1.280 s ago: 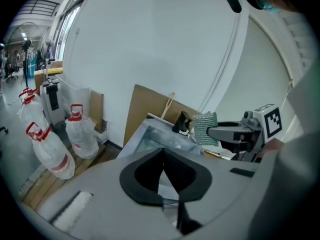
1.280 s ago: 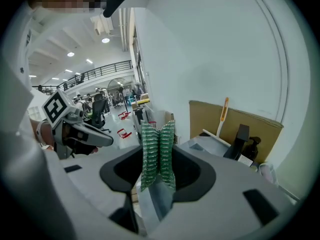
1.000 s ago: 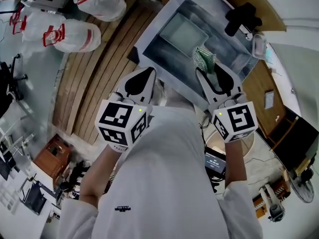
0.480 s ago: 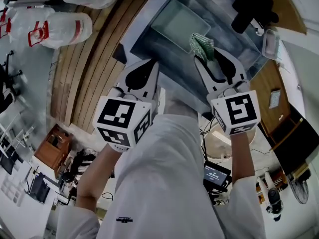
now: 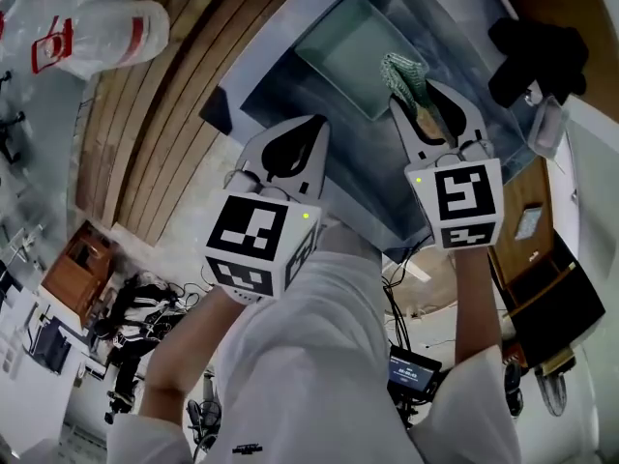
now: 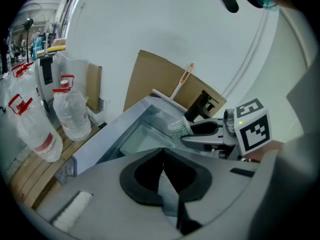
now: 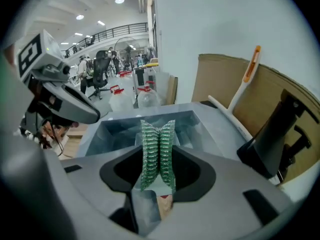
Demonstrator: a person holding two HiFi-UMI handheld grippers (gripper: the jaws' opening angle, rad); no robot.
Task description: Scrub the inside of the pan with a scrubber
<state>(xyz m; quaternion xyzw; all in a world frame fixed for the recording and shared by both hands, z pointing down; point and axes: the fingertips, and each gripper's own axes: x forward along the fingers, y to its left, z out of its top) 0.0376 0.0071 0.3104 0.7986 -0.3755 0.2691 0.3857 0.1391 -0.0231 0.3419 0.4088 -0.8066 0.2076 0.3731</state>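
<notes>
A shallow rectangular pan [image 5: 350, 48] lies in the steel sink [image 5: 290, 61]; the left gripper view also shows the pan [image 6: 142, 136]. My right gripper [image 5: 414, 100] hangs above the sink's near right part, shut on a green mesh scrubber [image 5: 401, 75]. In the right gripper view the scrubber [image 7: 157, 146] stands folded and upright between the jaws of the right gripper [image 7: 157, 159]. My left gripper [image 5: 311, 126] hovers over the sink's near rim with its jaws shut on nothing. The left gripper [image 6: 162, 154] points toward the pan.
Clear plastic water jugs [image 5: 97, 32] stand on wooden slats [image 5: 145, 133] left of the sink. A black fixture [image 5: 537, 56] rises at the sink's far right. Cardboard [image 6: 155, 79] and an orange-handled brush [image 7: 245, 81] lean against the wall behind.
Both grippers have edged forward over the sink as the head view shifted. The right gripper still holds the scrubber and the left stays shut.
</notes>
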